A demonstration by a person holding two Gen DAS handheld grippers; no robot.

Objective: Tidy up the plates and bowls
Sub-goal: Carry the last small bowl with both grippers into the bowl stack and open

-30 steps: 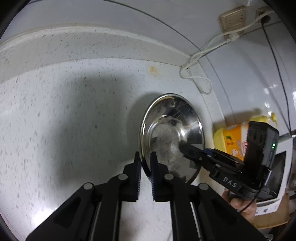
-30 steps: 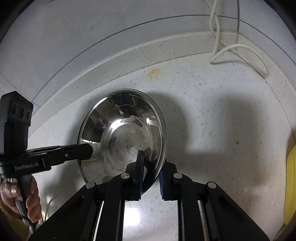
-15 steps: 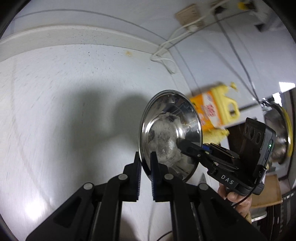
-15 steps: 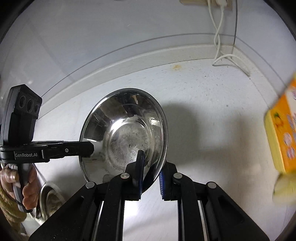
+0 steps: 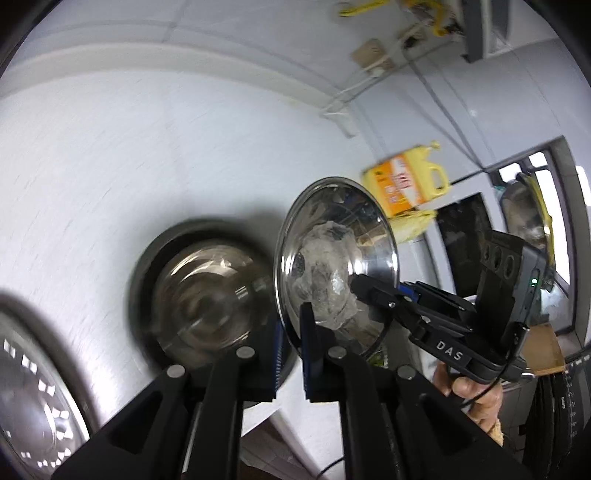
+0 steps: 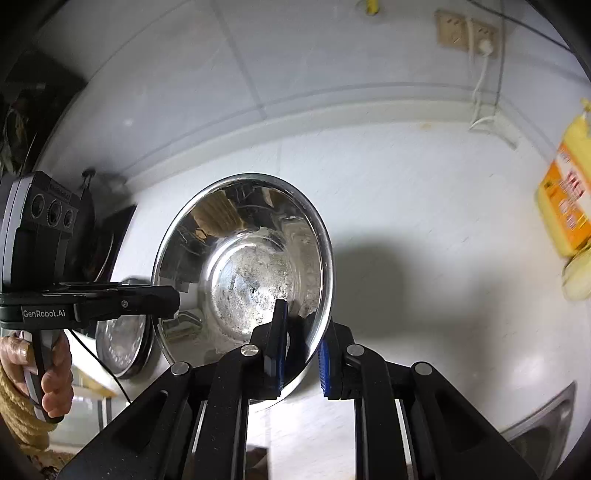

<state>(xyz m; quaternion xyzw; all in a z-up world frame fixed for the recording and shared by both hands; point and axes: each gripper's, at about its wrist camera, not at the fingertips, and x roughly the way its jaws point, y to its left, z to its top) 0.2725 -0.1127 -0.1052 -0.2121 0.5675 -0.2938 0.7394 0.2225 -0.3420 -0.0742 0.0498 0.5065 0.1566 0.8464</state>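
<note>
A shiny steel bowl [image 5: 334, 258] is held on edge in the air by both grippers; it also shows in the right wrist view [image 6: 243, 269]. My left gripper [image 5: 290, 341] is shut on its near rim. My right gripper [image 6: 301, 350] is shut on the opposite rim, and appears in the left wrist view [image 5: 364, 291] reaching from the right. My left gripper also shows in the right wrist view [image 6: 162, 301] at the bowl's left rim. A second steel bowl [image 5: 207, 295] sits on the white counter [image 5: 129, 166] just left of the held one. Part of a steel plate [image 5: 26, 398] lies at the far left.
A yellow oil jug [image 5: 406, 184] stands at the counter's back right, seen also in the right wrist view [image 6: 567, 206]. White cables [image 6: 484, 103] hang from wall sockets [image 6: 465, 29]. Another steel dish [image 6: 122, 343] lies behind the left gripper. A sink edge [image 6: 546, 417] is at lower right.
Both grippers have carried the bowl back and leftward over the counter. A second bowl and a plate have come into the left wrist view. The grip has not changed.
</note>
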